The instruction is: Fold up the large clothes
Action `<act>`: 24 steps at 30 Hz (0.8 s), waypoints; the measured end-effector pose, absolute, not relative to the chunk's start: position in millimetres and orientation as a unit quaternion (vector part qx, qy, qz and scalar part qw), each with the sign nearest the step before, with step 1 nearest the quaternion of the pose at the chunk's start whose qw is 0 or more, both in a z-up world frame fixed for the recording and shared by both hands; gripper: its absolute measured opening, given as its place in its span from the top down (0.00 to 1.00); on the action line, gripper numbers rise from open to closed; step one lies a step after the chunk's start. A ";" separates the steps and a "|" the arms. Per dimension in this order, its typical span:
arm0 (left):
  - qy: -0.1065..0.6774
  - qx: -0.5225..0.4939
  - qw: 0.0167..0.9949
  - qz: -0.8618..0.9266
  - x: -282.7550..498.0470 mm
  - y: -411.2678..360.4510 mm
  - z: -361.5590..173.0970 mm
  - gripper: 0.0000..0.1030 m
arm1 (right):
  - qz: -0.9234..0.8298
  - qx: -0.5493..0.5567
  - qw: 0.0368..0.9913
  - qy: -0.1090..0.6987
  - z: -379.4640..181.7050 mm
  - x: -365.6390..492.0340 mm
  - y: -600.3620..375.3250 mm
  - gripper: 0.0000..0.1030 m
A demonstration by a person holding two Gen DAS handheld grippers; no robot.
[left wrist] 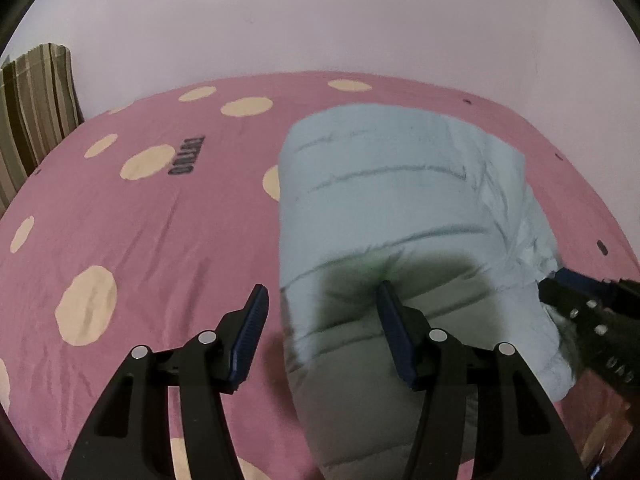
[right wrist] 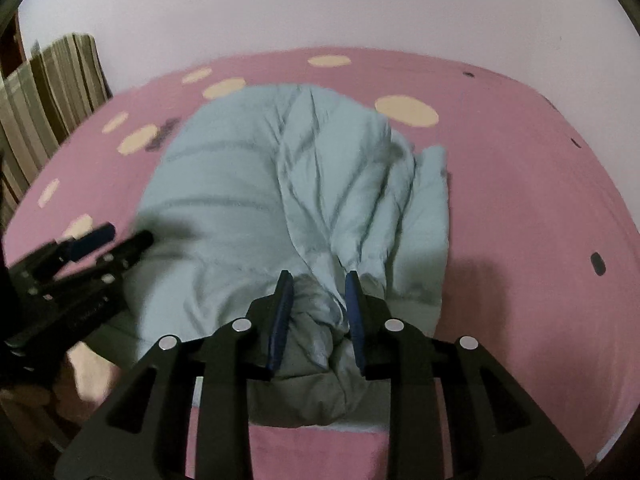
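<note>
Jacket lies bunched on the pink dotted bed, a pale blue puffy bundle stretching from the near edge toward the far edge by the wall. Left gripper hangs over the jacket's left side with its jaws spread wide: the left finger sits above bare sheet, the right finger presses down on the quilted fabric, and nothing is pinched between them. Right gripper is over at the near end of the jacket and it has a wad of cloth caught between its blue pads, jaws drawn in on that bunch, creases fanning away from the grip. From the right wrist view, the left gripper shows at the jacket's left edge, blurred. From the left wrist view, the right gripper pokes in at the jacket's right side, its tip against the fabric. Striped curtain hangs past the bed's far left corner. Dark lettering sits printed on the sheet, left of the jacket.
</note>
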State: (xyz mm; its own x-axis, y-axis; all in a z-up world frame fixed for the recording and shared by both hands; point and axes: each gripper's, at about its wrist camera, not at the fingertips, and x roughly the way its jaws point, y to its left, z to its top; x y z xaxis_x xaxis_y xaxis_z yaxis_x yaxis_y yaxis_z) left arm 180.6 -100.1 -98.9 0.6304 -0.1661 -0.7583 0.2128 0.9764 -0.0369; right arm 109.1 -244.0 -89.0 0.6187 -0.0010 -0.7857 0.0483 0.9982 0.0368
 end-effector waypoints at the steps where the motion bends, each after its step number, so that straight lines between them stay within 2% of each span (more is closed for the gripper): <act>1: 0.418 0.031 0.902 -0.104 181.5 -100.7 -101.0 0.45 | -0.017 0.027 0.896 0.444 -94.5 111.0 -245.7 0.75; 12: 0.438 0.066 0.891 -0.102 192.4 -111.0 -133.9 0.45 | -0.011 0.059 0.882 0.467 -145.1 127.3 -260.8 0.74; 19: 0.431 0.049 0.893 -0.116 186.5 -101.7 -114.7 0.46 | -0.005 0.071 0.889 0.452 -133.1 116.3 -263.6 0.73; 24: 0.414 0.038 0.903 -0.112 193.3 -92.6 -88.8 0.46 | -0.008 0.080 0.900 0.428 -98.5 109.9 -266.7 0.71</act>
